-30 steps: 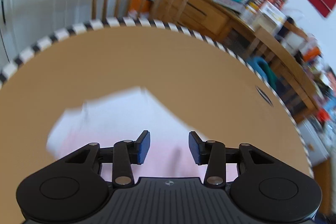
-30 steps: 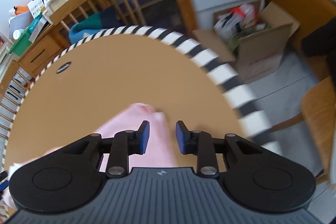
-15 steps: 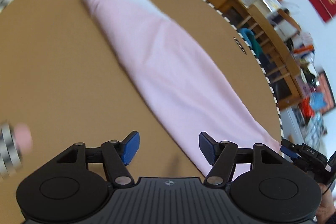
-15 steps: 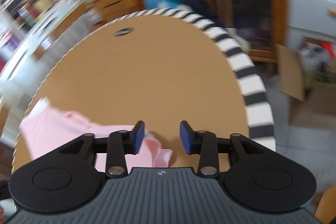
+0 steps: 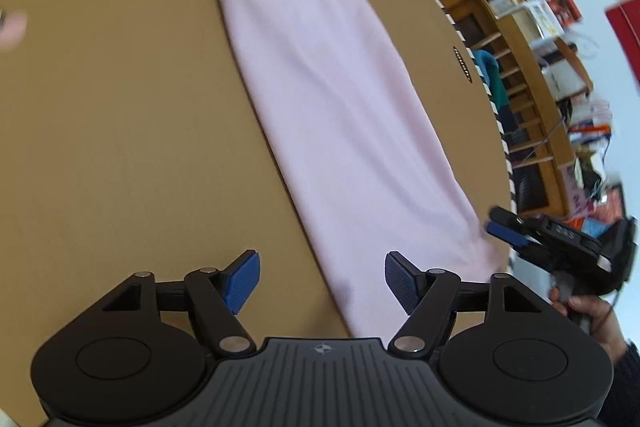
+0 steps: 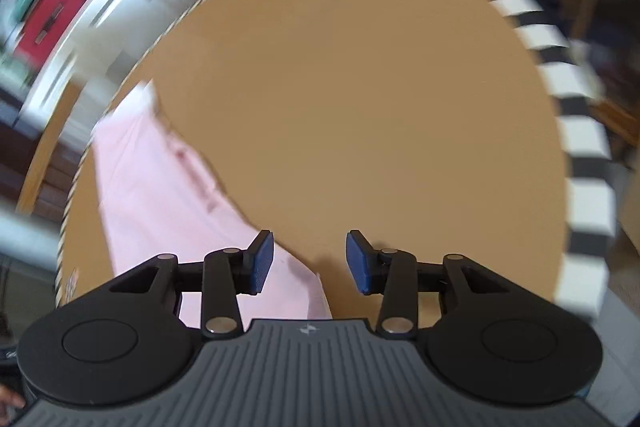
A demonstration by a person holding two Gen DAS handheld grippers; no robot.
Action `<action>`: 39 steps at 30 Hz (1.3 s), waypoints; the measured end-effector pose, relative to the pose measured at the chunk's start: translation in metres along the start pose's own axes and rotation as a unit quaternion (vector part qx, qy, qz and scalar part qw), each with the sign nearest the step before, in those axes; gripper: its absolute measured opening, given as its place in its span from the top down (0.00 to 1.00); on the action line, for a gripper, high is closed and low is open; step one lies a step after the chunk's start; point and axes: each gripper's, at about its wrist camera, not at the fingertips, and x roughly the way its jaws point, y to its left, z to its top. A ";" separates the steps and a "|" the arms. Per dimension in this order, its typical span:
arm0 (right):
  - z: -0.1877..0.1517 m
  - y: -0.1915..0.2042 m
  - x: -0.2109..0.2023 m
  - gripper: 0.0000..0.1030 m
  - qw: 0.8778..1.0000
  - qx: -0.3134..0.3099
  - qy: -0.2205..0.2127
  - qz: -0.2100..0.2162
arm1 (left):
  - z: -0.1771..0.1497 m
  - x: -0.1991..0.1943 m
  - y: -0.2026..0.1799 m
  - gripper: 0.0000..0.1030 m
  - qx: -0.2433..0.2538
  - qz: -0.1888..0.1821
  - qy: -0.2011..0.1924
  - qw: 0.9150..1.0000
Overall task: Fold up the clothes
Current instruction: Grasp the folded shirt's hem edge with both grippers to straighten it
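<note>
A pale pink garment (image 5: 332, 87), folded into a long narrow strip, lies diagonally across the round brown table (image 5: 112, 115). My left gripper (image 5: 322, 281) is open and empty, hovering above the strip's near end. The right gripper (image 5: 508, 227) shows in the left wrist view at the strip's right corner, held in a hand. In the right wrist view the garment (image 6: 160, 195) runs along the left side of the table (image 6: 360, 107). My right gripper (image 6: 309, 261) is open and empty over the garment's near corner.
The table has a black-and-white striped rim (image 6: 580, 131) and a dark oval label (image 5: 463, 63). Wooden shelves with books and clutter (image 5: 532, 27) stand behind it. A fingertip (image 5: 12, 25) shows at the left edge. The right wrist view is motion-blurred.
Both grippers have pulled back and swung round, and their jaws have opened wider. The garment now lies stretched out as a long strip. The right gripper has come into the left wrist view.
</note>
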 end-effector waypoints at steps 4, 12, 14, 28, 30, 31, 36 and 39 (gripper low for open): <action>0.028 -0.014 0.022 0.58 0.991 -0.039 0.098 0.085 | -0.038 0.006 -0.018 0.25 -0.036 0.013 -0.029 0.999; 0.030 0.009 0.031 0.54 0.948 -0.171 0.227 0.145 | -0.118 0.017 -0.054 0.27 -0.156 0.025 -0.090 0.983; 0.025 0.016 0.028 0.55 0.939 -0.197 0.243 0.143 | -0.133 0.018 -0.067 0.28 -0.145 0.044 -0.112 0.982; 0.027 0.011 0.030 0.63 0.929 -0.165 0.289 0.159 | -0.152 0.039 -0.057 0.85 -0.257 -0.009 -0.116 0.959; 0.025 0.014 0.028 0.81 0.930 -0.186 0.282 0.143 | -0.155 0.044 -0.047 0.88 -0.281 -0.025 -0.117 0.952; 0.024 0.015 0.027 0.90 0.930 -0.195 0.280 0.137 | -0.157 0.045 -0.043 0.89 -0.289 -0.033 -0.121 0.949; 0.019 0.016 0.022 0.92 0.934 -0.191 0.273 0.133 | -0.162 0.040 -0.042 0.91 -0.287 -0.029 -0.132 0.948; 0.016 0.012 0.020 0.92 0.930 -0.194 0.277 0.144 | -0.167 0.029 -0.045 0.91 -0.295 -0.039 -0.132 0.946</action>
